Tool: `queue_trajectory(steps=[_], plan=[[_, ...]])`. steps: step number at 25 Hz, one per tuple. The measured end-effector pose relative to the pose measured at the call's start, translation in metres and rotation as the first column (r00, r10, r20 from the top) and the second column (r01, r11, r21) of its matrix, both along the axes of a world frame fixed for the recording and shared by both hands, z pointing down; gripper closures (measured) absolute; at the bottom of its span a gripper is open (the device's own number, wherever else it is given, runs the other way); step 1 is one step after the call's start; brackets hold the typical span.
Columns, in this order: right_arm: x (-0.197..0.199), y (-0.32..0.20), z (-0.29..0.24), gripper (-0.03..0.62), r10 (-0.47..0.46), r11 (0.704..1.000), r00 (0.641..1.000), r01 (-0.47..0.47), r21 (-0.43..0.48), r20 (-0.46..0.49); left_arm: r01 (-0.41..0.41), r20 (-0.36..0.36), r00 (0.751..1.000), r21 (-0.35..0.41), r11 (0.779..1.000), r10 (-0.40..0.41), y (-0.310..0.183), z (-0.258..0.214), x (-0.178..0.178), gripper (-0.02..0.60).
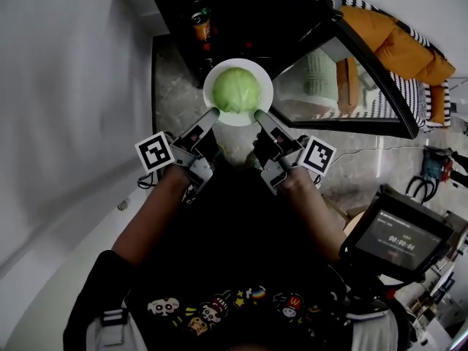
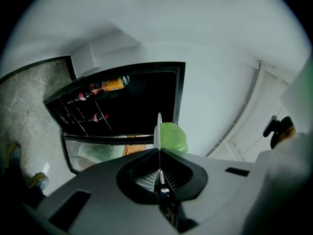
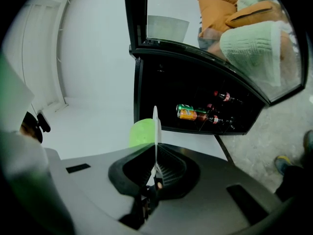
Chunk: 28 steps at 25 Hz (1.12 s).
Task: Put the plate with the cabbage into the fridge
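Plate (image 1: pixel 210 86) with cabbage (image 1: pixel 238 90) is being held in front of the open fridge (image 1: pixel 241 28), at its mouth and not yet on a shelf. The near rim is being gripped from both sides. The left gripper (image 1: pixel 213 113) is being clamped on the near-left edge, and the right gripper (image 1: pixel 259 115) on the near-right edge. In both gripper views the plate is being seen edge-on, pinched between closed jaws, with the cabbage bulging out beside it. The fridge interior is being shown dark. A can (image 3: pixel 189 112) and bottles (image 3: pixel 222 97) are being stored on a shelf inside. The glass door (image 1: pixel 344 86) is being seen swung open at right, with orange cushions (image 1: pixel 395 46) showing past it. A screen unit (image 1: pixel 398 240) is being shown at lower right of the head view, beside the right forearm.
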State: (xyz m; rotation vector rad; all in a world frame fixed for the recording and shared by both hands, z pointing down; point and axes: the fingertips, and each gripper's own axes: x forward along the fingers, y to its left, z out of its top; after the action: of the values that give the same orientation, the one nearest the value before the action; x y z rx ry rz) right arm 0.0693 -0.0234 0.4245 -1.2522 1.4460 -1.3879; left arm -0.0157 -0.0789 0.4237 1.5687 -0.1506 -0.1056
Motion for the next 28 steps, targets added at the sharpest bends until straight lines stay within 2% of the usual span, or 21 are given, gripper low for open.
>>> queue_trajectory(steps=[13,23,28], plan=[[-0.004,0.0,0.007,0.577,-0.071,0.997,0.997,0.071,0.009,0.011,0.062,0.019,0.998,0.019,0.998,-0.063,0.005,0.005,-0.008,0.572],[-0.005,-0.001,0.007,0.577,-0.088,0.996,0.996,0.088,-0.011,0.02,0.08,0.031,0.996,0.007,0.997,-0.08,0.006,0.005,-0.009,0.571],[-0.005,0.002,0.011,0.577,-0.088,0.995,0.996,0.089,-0.037,0.028,0.088,0.067,0.994,0.002,0.996,-0.088,0.008,0.008,-0.013,0.571]])
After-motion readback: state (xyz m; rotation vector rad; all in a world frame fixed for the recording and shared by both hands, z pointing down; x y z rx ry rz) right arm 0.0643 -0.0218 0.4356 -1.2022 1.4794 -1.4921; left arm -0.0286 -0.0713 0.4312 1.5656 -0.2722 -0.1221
